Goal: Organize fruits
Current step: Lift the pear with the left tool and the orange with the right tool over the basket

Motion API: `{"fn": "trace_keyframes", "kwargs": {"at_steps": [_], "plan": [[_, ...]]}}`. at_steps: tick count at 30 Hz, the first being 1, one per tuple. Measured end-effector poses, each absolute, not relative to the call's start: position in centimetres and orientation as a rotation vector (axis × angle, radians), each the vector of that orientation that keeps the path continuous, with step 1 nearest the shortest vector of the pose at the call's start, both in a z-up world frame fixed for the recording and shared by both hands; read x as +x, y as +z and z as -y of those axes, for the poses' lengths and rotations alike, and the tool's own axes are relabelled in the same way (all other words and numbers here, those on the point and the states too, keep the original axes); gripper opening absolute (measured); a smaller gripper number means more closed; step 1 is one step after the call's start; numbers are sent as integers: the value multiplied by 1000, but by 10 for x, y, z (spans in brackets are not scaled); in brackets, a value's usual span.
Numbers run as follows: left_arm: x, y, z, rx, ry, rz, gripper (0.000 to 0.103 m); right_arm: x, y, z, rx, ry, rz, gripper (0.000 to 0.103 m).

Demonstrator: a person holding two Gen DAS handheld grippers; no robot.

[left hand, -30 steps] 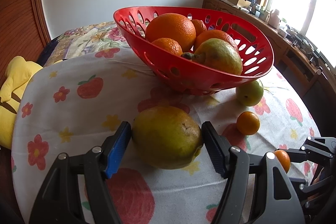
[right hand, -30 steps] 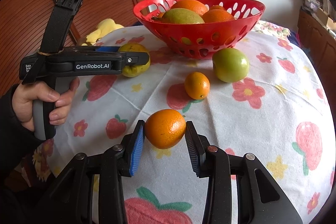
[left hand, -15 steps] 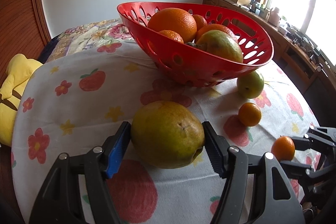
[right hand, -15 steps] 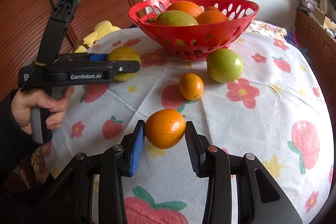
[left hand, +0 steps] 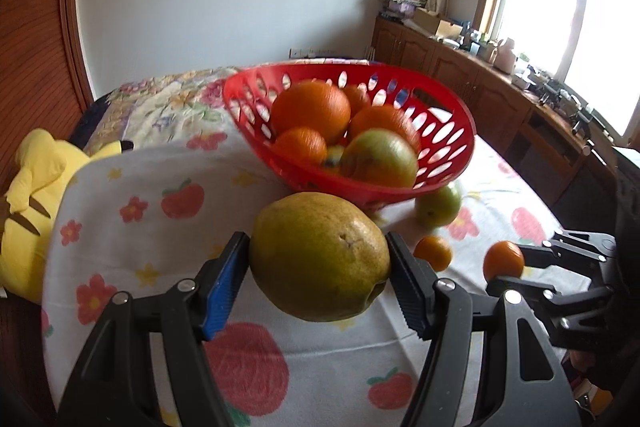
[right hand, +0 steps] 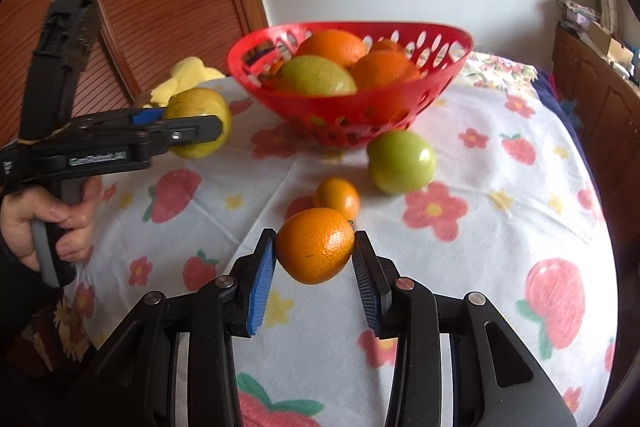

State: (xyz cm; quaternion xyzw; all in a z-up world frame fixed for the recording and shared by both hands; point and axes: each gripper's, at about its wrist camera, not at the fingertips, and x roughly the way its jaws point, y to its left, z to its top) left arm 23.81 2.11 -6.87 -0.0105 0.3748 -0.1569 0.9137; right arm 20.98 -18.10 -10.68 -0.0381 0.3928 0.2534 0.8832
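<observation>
Two fruits held clear of the tabletop (right hand: pixel 500 247), short of the basket.

Left gripper (left hand: pixel 318 277): fingers clamped on the yellow-green pear (left hand: pixel 320 261). Red basket (left hand: pixel 444 183) ahead and slightly right, just beyond, its rim higher than the pear. Right gripper (right hand: pixel 314 267): fingers closed on the orange (right hand: pixel 315 250), farther from the basket, a small orange (right hand: pixel 337 198) and green apple (right hand: pixel 401 161) between.

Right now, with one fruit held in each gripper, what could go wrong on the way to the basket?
1. The pear is wide and round, and the left gripper holds it only at its sides; it may slip out.
2. The red basket is already heaped with fruit, so an added piece may roll off.
3. The green apple and small orange lie before the basket; the right gripper with its orange may knock them.
</observation>
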Motion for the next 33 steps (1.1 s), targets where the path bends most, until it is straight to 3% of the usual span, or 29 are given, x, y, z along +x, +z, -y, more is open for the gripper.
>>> {"fn": "trace_keyframes", "kwargs": {"at_steps": [14,33], "plan": [[261,-21,-14,9,-350,-685,67,246,-61,198,-89,507,-709,38],[306,-27,4,38,-350,-696,67,299,-37,194,-129,481,-639,38]]}}
